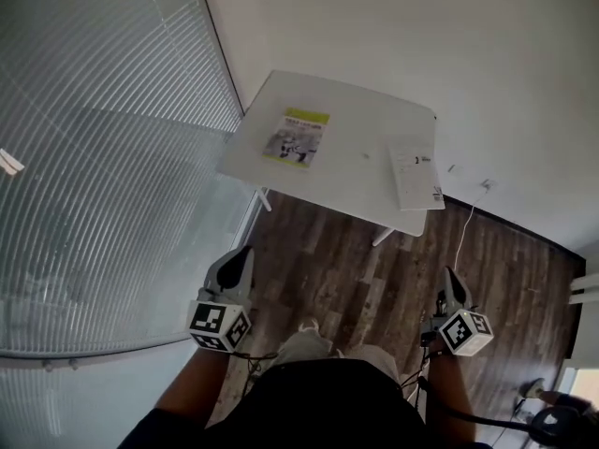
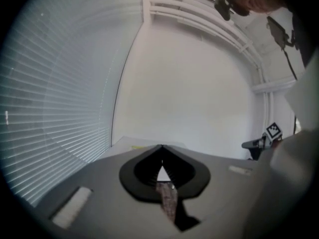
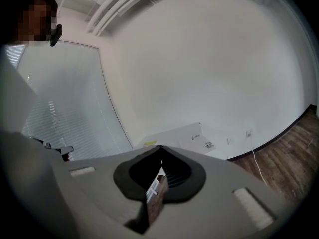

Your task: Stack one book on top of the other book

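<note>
In the head view, two books lay flat and well apart on one table (image 1: 356, 110): a yellow book (image 1: 296, 137) at left and a white book (image 1: 415, 171) by the right edge, each with its long axis running away from the person. The left gripper (image 1: 241, 258) and right gripper (image 1: 452, 283) hung over the floor, short of the table. In the left gripper view, its jaws met, empty. In the right gripper view, its jaws were closed on nothing.

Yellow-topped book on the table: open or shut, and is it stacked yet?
Shut and not stacked: the yellow-topped book lies flat, cover up, on the white table, apart from the white book.
</note>
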The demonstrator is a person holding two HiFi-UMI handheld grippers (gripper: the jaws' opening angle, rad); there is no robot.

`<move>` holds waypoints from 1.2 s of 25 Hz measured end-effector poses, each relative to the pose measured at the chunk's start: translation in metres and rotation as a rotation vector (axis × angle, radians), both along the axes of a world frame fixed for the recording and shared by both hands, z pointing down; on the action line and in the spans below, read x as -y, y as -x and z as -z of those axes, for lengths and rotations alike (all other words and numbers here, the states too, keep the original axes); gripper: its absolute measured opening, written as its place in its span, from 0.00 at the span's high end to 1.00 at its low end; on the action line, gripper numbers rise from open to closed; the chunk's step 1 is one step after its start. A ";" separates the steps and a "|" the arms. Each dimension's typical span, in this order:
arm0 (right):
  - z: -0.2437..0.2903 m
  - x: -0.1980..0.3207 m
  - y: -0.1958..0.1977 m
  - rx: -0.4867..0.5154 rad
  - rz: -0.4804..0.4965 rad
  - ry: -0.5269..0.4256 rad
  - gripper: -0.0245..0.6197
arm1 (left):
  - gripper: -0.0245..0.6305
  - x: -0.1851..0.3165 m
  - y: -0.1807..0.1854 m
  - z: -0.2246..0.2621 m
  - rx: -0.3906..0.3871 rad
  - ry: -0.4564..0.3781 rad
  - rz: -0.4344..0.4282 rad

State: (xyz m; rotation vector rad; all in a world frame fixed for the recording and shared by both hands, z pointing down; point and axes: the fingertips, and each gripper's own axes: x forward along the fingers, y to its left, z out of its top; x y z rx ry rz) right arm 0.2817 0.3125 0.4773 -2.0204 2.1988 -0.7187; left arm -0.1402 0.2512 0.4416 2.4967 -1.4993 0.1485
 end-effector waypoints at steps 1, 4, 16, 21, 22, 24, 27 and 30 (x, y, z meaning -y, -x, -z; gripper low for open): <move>0.002 0.005 0.005 -0.002 -0.002 -0.002 0.96 | 0.95 0.009 0.003 -0.003 -0.001 0.005 -0.005; 0.005 0.018 0.015 -0.004 -0.001 -0.004 0.96 | 0.95 0.034 0.007 -0.011 -0.010 0.025 -0.010; -0.021 0.105 -0.036 0.038 -0.095 0.004 0.96 | 0.95 0.132 -0.031 -0.009 -0.009 0.027 -0.063; -0.019 0.179 -0.047 0.058 -0.070 -0.030 0.96 | 0.95 0.189 -0.043 0.002 0.033 0.028 -0.061; -0.020 0.191 -0.046 0.068 -0.067 -0.031 0.96 | 0.95 0.202 -0.047 0.004 0.038 0.031 -0.060; -0.023 0.211 -0.047 0.085 -0.061 -0.026 0.96 | 0.95 0.222 -0.058 0.008 0.042 0.034 -0.066; -0.028 0.237 -0.058 0.097 -0.055 -0.009 0.96 | 0.95 0.249 -0.082 0.017 0.047 0.023 -0.095; -0.034 0.255 -0.074 0.105 -0.057 0.018 0.96 | 0.95 0.269 -0.103 0.022 0.051 0.022 -0.111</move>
